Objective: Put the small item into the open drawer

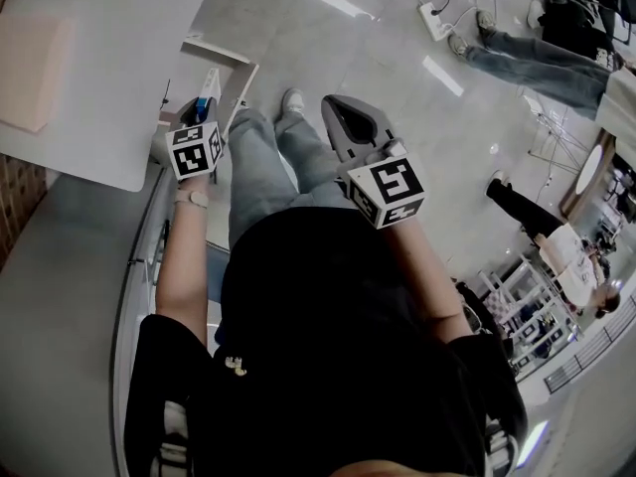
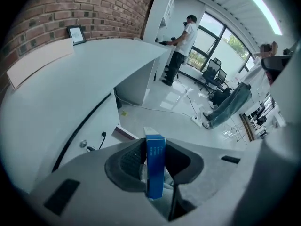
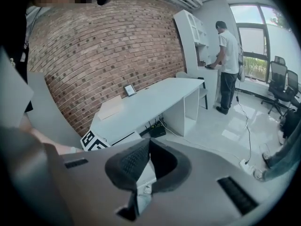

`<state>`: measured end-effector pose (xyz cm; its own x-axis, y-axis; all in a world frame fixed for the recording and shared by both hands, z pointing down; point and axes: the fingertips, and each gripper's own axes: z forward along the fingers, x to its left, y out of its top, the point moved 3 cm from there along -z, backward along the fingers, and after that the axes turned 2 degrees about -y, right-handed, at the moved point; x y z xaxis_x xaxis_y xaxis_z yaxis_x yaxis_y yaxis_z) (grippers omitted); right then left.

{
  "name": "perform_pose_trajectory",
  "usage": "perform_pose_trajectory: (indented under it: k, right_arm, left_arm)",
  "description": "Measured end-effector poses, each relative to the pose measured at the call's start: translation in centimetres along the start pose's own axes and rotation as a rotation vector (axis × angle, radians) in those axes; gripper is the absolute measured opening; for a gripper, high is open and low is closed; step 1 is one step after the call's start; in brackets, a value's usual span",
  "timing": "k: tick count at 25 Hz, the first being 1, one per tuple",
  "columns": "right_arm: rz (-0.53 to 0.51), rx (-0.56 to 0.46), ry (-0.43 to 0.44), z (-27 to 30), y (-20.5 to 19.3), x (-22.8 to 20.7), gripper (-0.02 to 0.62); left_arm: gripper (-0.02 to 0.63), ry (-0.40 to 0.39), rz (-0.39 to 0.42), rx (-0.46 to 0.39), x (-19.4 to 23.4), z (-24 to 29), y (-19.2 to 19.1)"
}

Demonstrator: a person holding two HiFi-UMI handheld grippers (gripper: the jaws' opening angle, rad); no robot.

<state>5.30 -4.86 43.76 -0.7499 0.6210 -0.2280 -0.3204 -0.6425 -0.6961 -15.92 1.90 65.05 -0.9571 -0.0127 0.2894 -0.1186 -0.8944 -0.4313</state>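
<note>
Gripping a small blue box [image 2: 155,166] upright between its dark pads, the left gripper [image 2: 153,147] is held low, close in front of the person's legs. The jaws are closed on the box's two broad faces, so the narrow edge is turned toward the camera. This hold is judged to keep the box from tipping while it is carried.

The right gripper [image 3: 148,146] is held beside it at the same height, well apart. Its jaws are pressed together with nothing between them, so it is judged to be kept idle and out of the way.

Just beyond the left gripper [image 1: 199,109], at the corner of the white desk [image 1: 109,28], a white box-like frame [image 1: 237,68] is seen jutting out. It is taken to be the open drawer, though its inside cannot be made out. The blue box [image 1: 203,105] is therefore placed near the drawer but not yet in it, and a short reach forward and down is judged to remain.

On the desk, a tan sheet [image 1: 30,73] is laid flat, and a small picture frame [image 3: 129,89] is propped against the brick wall [image 3: 94,51].

Farther off, a power strip [image 1: 433,20] is left on the grey floor [image 1: 328,48], and a person [image 3: 228,55] is seen standing at white shelving.
</note>
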Motion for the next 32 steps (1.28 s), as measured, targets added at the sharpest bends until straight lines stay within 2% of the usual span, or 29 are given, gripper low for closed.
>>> perform_pose_trajectory:
  k: [5, 13, 19, 22, 25, 32]
  right_arm:
    - [0.020, 0.053, -0.026, 4.0, -1.7, -2.1, 0.012]
    - [0.036, 0.093, -0.028, 6.3, -4.5, -3.1, 0.012]
    - [0.051, 0.150, -0.052, 7.3, -6.1, -3.0, 0.012]
    - [0.055, 0.140, -0.046, 7.8, -6.7, -3.4, 0.012]
    - [0.069, 0.176, -0.079, 7.7, -6.9, -3.8, 0.012]
    - [0.062, 0.179, -0.065, 7.5, -8.0, -3.4, 0.012]
  left_arm:
    - [0.097, 0.019, 0.001, 0.084, 3.2, 7.4, -1.2]
    - [0.097, 0.058, 0.008, 0.148, 5.4, 14.5, -4.8]
    - [0.097, 0.069, -0.004, 0.184, 7.2, 18.7, -6.6]
    - [0.098, 0.074, 0.012, 0.203, 7.6, 20.9, -6.9]
    - [0.098, 0.082, 0.031, 0.219, 8.0, 22.3, -7.0]
    - [0.098, 0.112, 0.056, 0.259, 8.7, 25.1, -7.7]
